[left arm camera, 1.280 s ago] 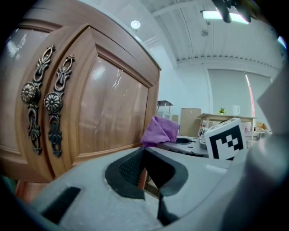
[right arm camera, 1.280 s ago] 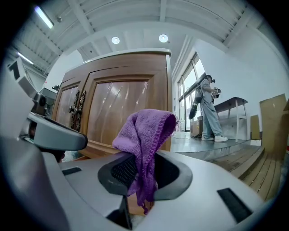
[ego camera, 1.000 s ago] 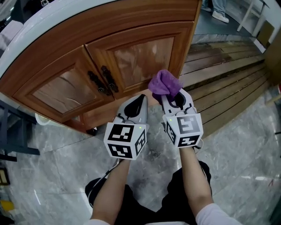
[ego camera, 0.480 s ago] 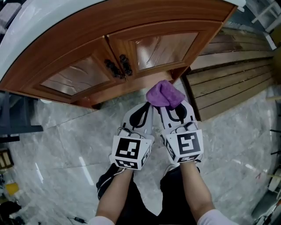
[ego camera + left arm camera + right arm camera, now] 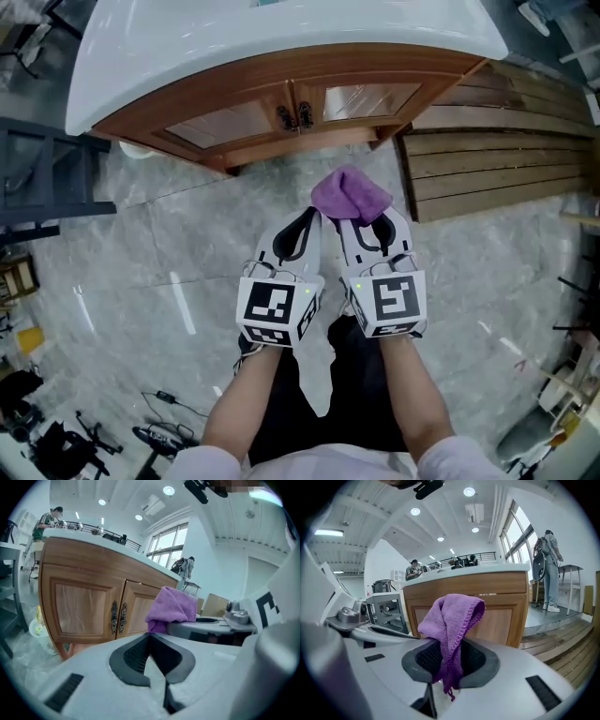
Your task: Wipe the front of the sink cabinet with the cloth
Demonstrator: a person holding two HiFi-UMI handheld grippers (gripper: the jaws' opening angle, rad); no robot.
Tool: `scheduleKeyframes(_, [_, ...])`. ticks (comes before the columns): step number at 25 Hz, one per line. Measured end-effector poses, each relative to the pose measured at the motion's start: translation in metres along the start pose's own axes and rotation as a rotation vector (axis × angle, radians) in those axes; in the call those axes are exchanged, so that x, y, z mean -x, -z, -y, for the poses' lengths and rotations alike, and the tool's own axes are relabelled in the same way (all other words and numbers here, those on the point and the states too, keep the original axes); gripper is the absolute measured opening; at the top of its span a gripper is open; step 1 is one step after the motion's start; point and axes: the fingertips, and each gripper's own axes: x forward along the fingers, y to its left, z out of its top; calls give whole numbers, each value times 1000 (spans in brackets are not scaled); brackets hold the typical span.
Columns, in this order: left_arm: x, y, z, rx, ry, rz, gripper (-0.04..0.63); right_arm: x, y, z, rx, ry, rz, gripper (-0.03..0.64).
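The wooden sink cabinet (image 5: 281,117) stands under a white countertop (image 5: 281,37), its two doors (image 5: 79,606) closed with dark handles (image 5: 295,116) at the middle. My right gripper (image 5: 349,214) is shut on a purple cloth (image 5: 349,195), which bunches up above the jaws (image 5: 452,620). My left gripper (image 5: 309,217) sits beside it, shut with nothing between its fingers; the cloth (image 5: 172,609) shows to its right. Both grippers hang over the marble floor, apart from the cabinet front.
Wooden decking (image 5: 497,169) lies to the right of the cabinet. A dark metal frame (image 5: 47,173) stands at the left. A white basket (image 5: 40,632) sits by the cabinet's left foot. Cables and gear (image 5: 56,431) lie on the floor at the lower left.
The view has drawn back from the cabinet: it now sits farther away at the top of the head view. Both grippers stay side by side, the cloth still held.
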Motion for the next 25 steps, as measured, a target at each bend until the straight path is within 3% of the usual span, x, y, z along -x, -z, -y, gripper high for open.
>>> scheduleKeyframes(10, [112,-126,71,0,-82,11,3,110,-138,-38,-26,-76,3,77])
scheduleKeyframes(15, [156,-174,110,-23,-130,55,3,164,-197,-45,14,-123,39,77])
scheduleKeyframes(25, [202,-209,164,-108,-209,140,3,227,-230,-56,48,-183,87,77])
